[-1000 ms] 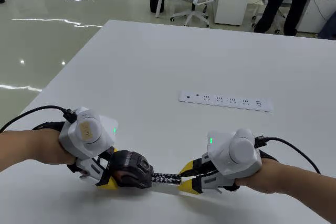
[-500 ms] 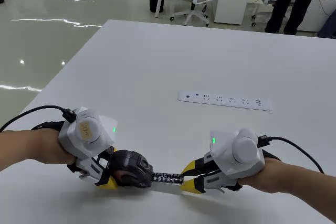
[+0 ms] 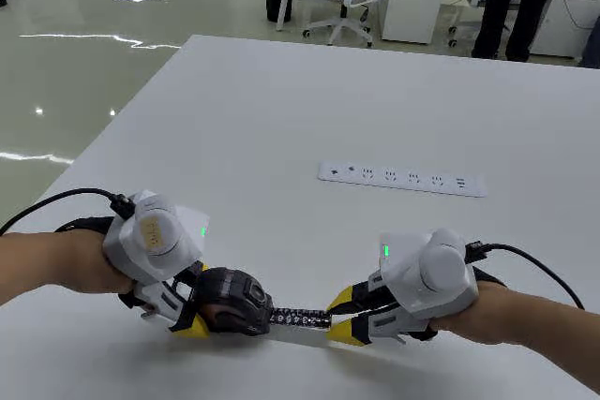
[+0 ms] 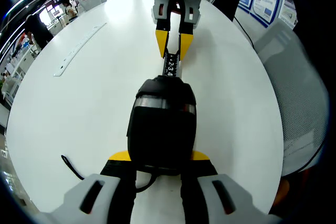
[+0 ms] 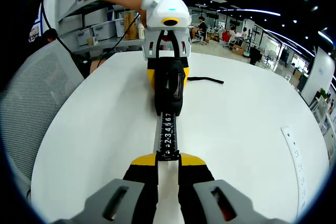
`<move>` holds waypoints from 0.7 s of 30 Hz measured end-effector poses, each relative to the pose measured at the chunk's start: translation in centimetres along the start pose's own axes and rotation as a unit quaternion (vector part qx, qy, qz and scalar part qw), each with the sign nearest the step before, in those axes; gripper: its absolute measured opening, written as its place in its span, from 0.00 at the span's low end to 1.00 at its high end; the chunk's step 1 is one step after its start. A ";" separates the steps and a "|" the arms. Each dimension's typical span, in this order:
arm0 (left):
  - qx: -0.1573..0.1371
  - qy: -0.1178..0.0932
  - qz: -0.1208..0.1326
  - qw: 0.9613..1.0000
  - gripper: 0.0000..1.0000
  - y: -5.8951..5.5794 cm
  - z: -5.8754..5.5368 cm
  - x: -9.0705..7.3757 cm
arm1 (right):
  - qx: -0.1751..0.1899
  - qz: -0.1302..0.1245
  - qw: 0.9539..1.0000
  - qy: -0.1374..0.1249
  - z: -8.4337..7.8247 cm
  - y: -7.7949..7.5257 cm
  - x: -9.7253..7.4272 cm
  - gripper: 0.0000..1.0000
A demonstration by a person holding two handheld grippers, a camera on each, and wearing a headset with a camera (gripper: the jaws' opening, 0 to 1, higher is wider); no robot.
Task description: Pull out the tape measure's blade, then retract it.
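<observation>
On our side of the power strip point(image 3: 401, 179) | our left gripper point(image 3: 202, 306) clamps the tape measure point(image 3: 232, 301) | right gripper point(image 3: 341, 315) pinches the blade point(image 3: 300, 318), now drawn longer | pull-out continues

The white table point(image 3: 281, 110) has a plain matte top. Its left edge runs from a rounded far corner towards the near left, and its far edge runs off to the right. A long white power strip point(image 3: 403, 179) lies flat on it, right of the middle and well away from every edge, set lengthwise from left to right with its row of sockets facing up. At the near side a thin black strap point(image 5: 205, 80) lies loose on the tabletop just beside the tape measure point(image 3: 234, 302), which casts a soft shadow on the surface. Whether its case touches the table cannot be told.
</observation>
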State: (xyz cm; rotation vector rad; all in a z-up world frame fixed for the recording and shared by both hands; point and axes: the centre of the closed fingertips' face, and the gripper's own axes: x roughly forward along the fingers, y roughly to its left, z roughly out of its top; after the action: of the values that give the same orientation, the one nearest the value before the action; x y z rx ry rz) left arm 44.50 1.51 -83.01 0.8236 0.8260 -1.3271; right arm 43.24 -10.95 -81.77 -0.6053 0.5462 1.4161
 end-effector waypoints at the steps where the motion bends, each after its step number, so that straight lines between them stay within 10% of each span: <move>1: 0.000 0.000 0.000 1.000 0.27 0.0 0.0 0.0 | 0.001 0.000 1.000 0.000 0.0 0.0 0.0 0.12; 21: 0.003 0.002 0.000 1.000 0.27 0.1 0.0 0.1 | 0.000 0.003 1.000 -0.001 -0.6 0.1 -0.5 0.12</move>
State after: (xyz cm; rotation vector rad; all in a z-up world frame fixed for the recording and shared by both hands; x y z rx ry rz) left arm 44.64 1.51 -83.07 0.8303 0.8265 -1.3289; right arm 43.15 -11.69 -81.87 -0.6022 0.5467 1.4213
